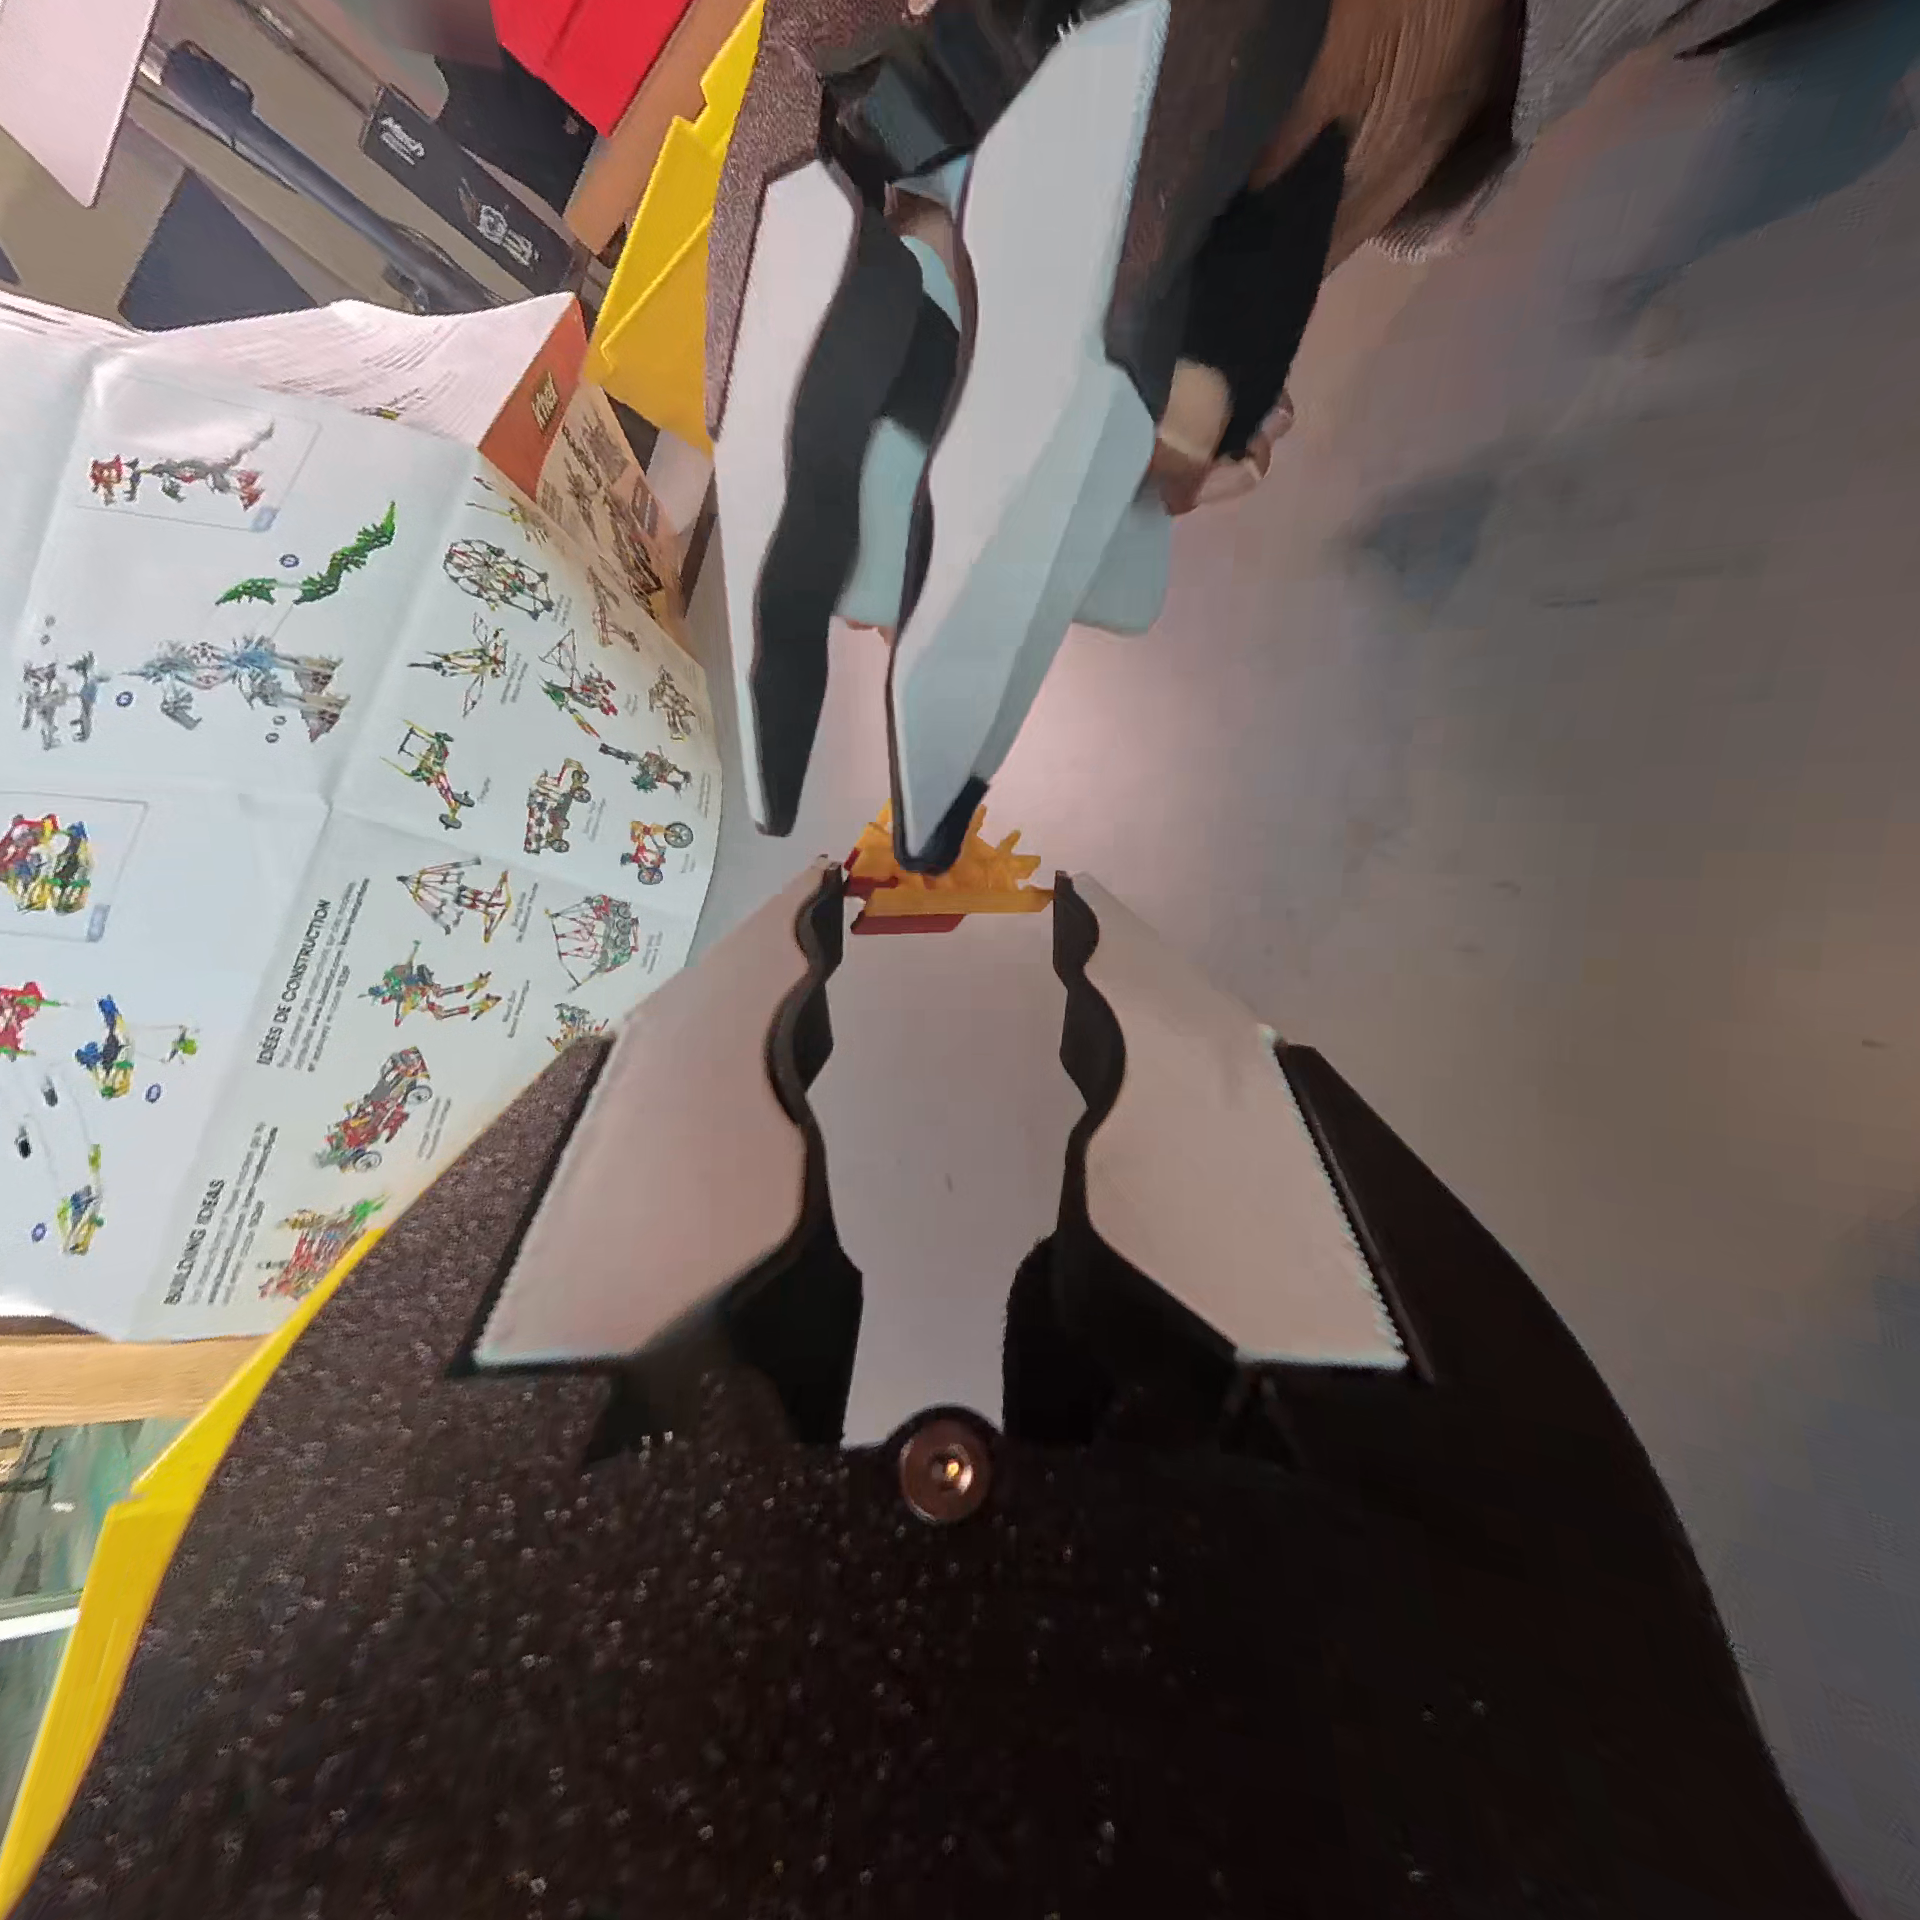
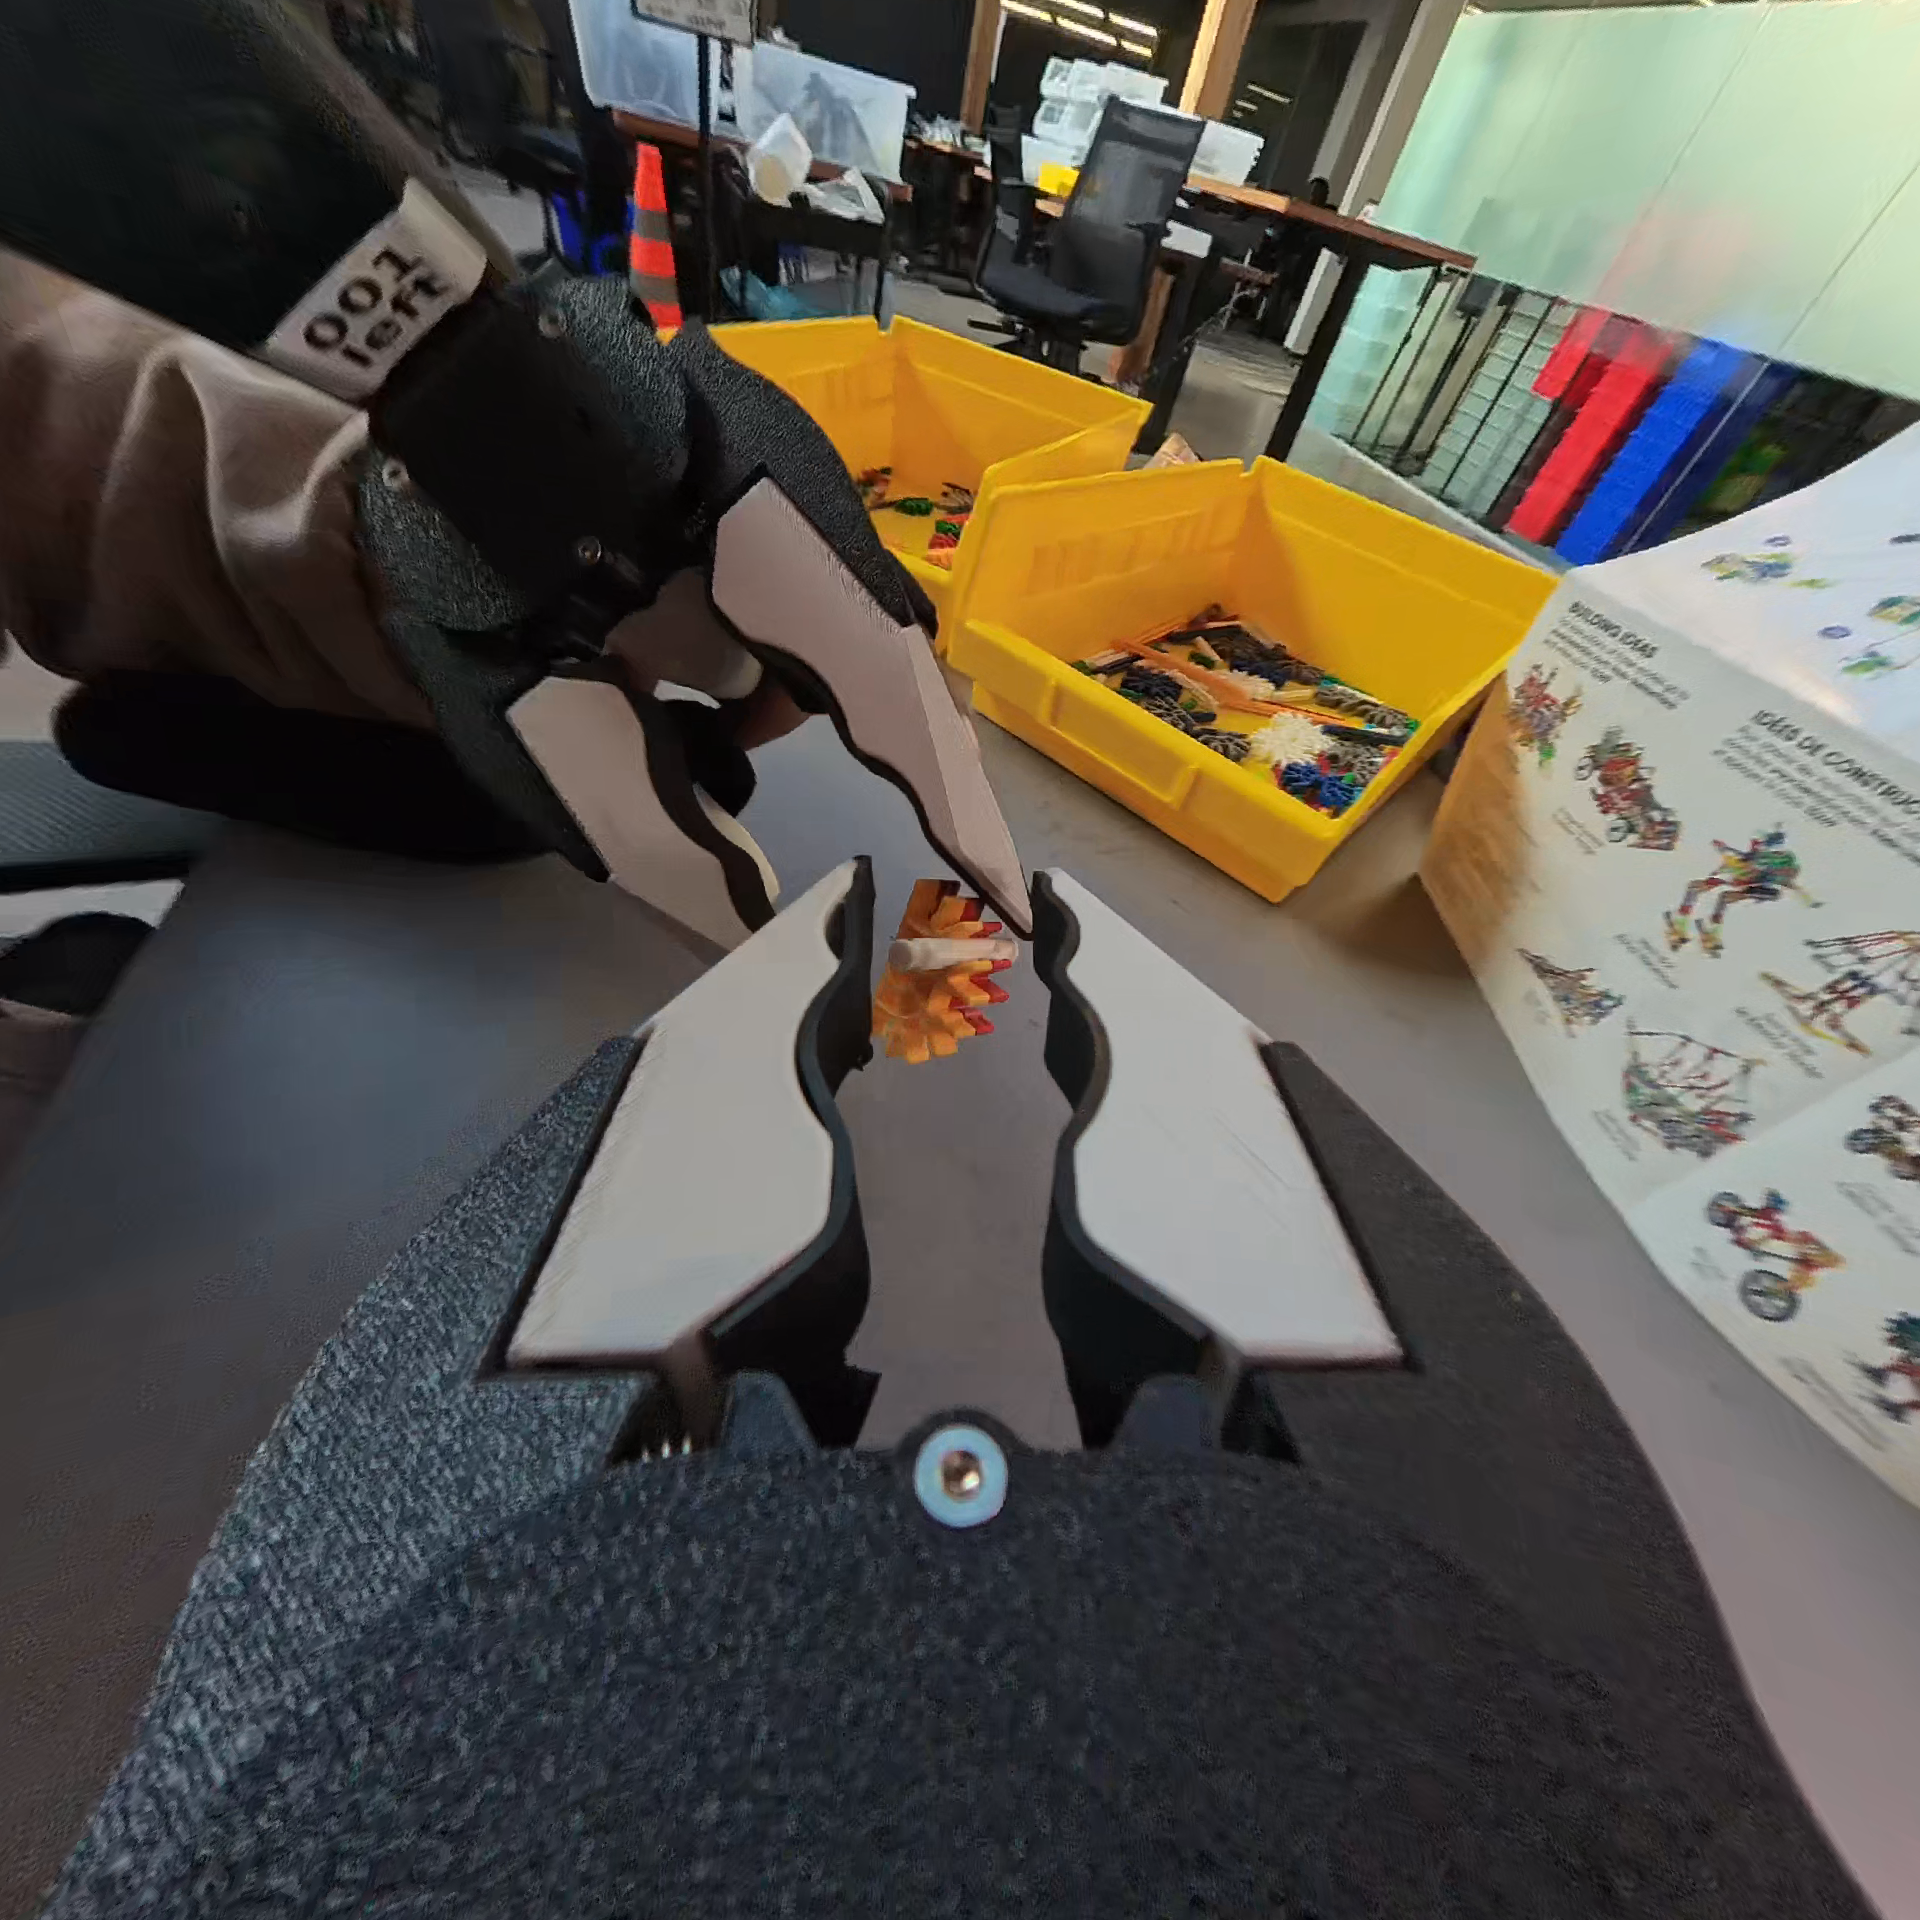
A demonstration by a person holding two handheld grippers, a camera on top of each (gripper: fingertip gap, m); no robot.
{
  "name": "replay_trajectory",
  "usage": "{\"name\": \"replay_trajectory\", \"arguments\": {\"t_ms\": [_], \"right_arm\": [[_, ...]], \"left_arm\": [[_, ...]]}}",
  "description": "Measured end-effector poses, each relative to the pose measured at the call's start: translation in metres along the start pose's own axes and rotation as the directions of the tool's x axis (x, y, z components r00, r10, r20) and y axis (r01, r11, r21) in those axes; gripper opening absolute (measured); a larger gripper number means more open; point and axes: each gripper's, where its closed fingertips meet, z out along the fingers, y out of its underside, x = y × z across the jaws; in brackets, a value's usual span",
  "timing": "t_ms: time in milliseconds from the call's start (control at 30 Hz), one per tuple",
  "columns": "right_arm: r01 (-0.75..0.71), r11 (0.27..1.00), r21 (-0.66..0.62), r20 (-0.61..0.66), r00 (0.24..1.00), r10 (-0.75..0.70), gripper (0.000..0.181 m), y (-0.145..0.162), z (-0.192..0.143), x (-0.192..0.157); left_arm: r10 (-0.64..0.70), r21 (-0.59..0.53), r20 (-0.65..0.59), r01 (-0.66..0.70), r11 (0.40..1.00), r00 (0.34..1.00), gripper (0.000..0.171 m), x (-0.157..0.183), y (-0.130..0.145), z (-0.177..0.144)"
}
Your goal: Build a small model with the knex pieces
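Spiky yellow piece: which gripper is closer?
Left, barely. The spiky yellow piece spans the left gripper's fingertips, seemingly touching both; the right gripper faces it, one fingertip over it.

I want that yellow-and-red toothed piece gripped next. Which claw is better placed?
Left, probably. The left claw is open, and the toothed piece spans the gap between its tips. The right claw, also open, has one fingertip lying over the piece in the left wrist view.
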Motion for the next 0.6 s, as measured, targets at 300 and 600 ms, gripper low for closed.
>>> {"name": "replay_trajectory", "arguments": {"t_ms": [300,600], "right_arm": [[0.253,0.956,-0.146,-0.172,0.946,-0.276,0.003,0.027,-0.012,0.028],[0.125,0.986,-0.111,-0.247,0.957,-0.149,0.002,0.027,-0.021,0.047]], "left_arm": [[-0.108,0.022,-0.051,0.109,0.994,0.993,0.040,-0.008,0.005,0.026],[-0.678,0.046,-0.274,0.714,0.699,0.682,0.044,-0.020,0.005,0.024]]}}
